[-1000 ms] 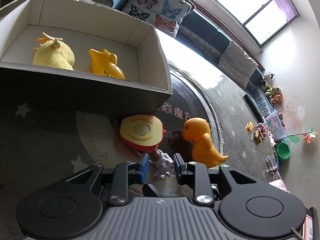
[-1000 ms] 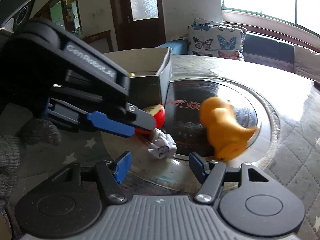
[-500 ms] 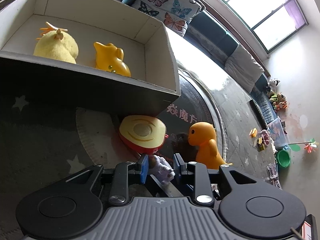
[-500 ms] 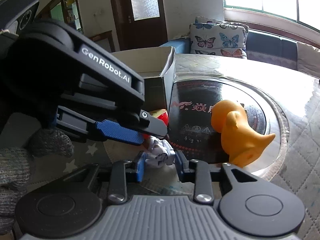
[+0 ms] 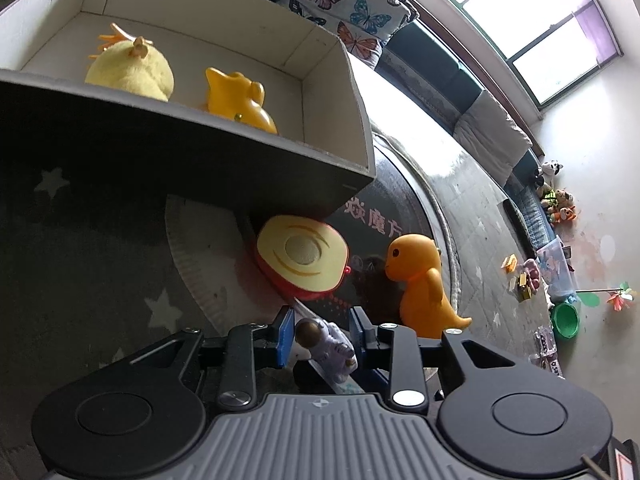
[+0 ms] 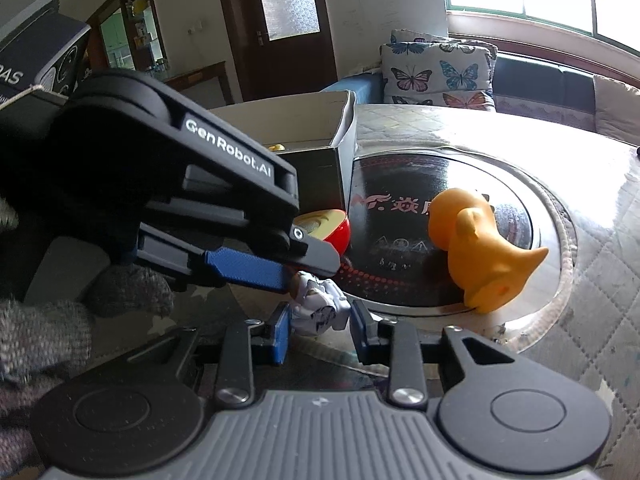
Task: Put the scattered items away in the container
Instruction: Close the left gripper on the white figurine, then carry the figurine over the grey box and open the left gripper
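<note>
Handing off the astronaut figure (image 6: 318,308): your right gripper (image 6: 320,330) jaws are clamping it, left gripper (image 5: 320,336) jaws are opening. Next, lift w/ care into box (image 5: 352,80).

The left gripper (image 5: 320,338) is opening while the right gripper (image 6: 320,330) is clamped shut, both angled downward.

**Surfaces in front of you**

You face a matt cardboard box (image 5: 224,168) holding a fuzzy plush chick (image 5: 130,70). The orange dinosaur (image 5: 420,280) looks like smooth, slightly shiny rubber or plastic. The dark round plate (image 6: 440,216) is glossy — mirror-like — on quilted cloth (image 6: 592,272).
</note>
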A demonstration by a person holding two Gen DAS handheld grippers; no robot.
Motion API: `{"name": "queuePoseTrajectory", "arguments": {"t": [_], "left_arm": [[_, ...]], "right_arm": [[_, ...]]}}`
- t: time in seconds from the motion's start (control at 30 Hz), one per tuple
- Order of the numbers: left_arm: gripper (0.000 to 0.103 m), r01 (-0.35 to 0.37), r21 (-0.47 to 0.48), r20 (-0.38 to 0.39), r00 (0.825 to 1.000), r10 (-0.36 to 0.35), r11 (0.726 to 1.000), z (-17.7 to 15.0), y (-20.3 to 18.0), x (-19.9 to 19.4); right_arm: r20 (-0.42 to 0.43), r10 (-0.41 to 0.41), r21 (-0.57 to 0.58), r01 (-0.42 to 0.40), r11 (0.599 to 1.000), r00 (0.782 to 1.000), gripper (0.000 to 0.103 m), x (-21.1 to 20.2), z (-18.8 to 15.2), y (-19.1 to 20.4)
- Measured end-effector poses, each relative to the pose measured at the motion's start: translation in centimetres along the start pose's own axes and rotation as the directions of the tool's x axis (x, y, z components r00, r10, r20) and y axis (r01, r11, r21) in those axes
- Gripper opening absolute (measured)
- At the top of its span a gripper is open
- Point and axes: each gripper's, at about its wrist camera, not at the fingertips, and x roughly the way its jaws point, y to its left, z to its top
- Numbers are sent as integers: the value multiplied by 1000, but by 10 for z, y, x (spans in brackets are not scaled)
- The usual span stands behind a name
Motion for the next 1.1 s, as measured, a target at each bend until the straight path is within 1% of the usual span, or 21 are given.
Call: {"name": "queuePoseTrajectory", "arguments": {"t": [0.3,0.4,0.53,0.83,0.97,1.1], "left_arm": [[30,2,-8,2,1000,-2,1000,-1,3,4],[30,3,7,4,1000,-3,1000,-3,2,5],[26,1,23,7,1000,-1,1000,-4,1,6],[22,0,53,20,1000,-1,999,-8,-2,4],[22,5,45,26,1000,-7,999,-10,0,-1],[22,18,43,53,998,-20,999,-6,-1,-14]], "right_arm": [[-3,-6,-8,6,1000,1000,31,0,0,1],[-5,-10,-12,10,1000,1000,31,1,1,2],[-5,-21,-16,21,1000,1000,32,0,-1,4],[-2,-34,-21,33,999,999,31,-5,-5,5],[-2,-26,-17,26,1000,1000,30,-9,-3,7],[17,-18,-31,19,999,1000,29,-15,4,12]]}}
